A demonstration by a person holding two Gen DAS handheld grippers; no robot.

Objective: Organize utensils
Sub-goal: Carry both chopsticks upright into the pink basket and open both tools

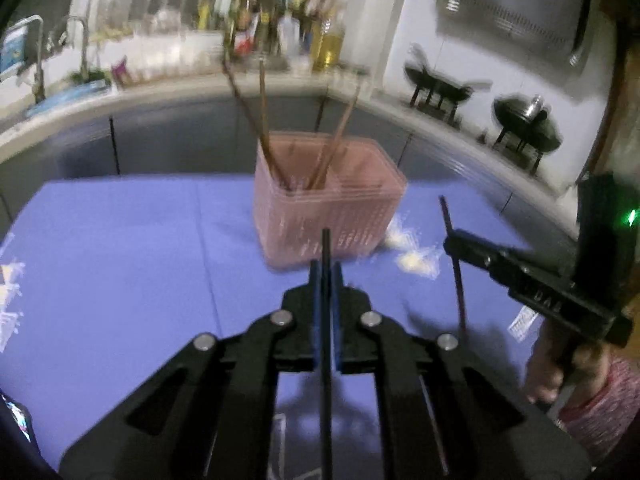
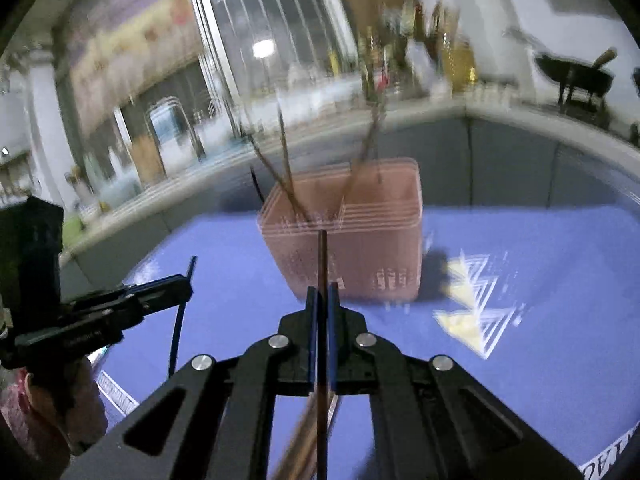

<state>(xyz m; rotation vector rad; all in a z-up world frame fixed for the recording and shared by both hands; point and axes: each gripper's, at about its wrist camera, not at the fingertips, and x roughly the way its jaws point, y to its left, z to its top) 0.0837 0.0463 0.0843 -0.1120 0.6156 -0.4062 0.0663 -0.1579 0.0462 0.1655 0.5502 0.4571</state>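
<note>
Each gripper is clamped on one chopstick. The left gripper (image 1: 326,276) pinches a black chopstick (image 1: 326,248) whose tip stands just above the jaws, with most of its length trailing back under the frame. The right gripper (image 2: 322,300) holds a brown chopstick (image 2: 322,256) the same way; in the left view it sits off to the right.

Ahead of both, the pink basket (image 1: 328,208) stands on the blue table (image 1: 120,240), already holding several brown sticks (image 1: 262,112) that lean outward.

The main risk, as I judge it, lies in the grip: each stick is pinched near one end, so the long free part may swing or slip while it is carried. An incoming stick could also catch on the basket rim or on the leaning sticks and tip the light basket. The two grippers are close together and could clash.
</note>
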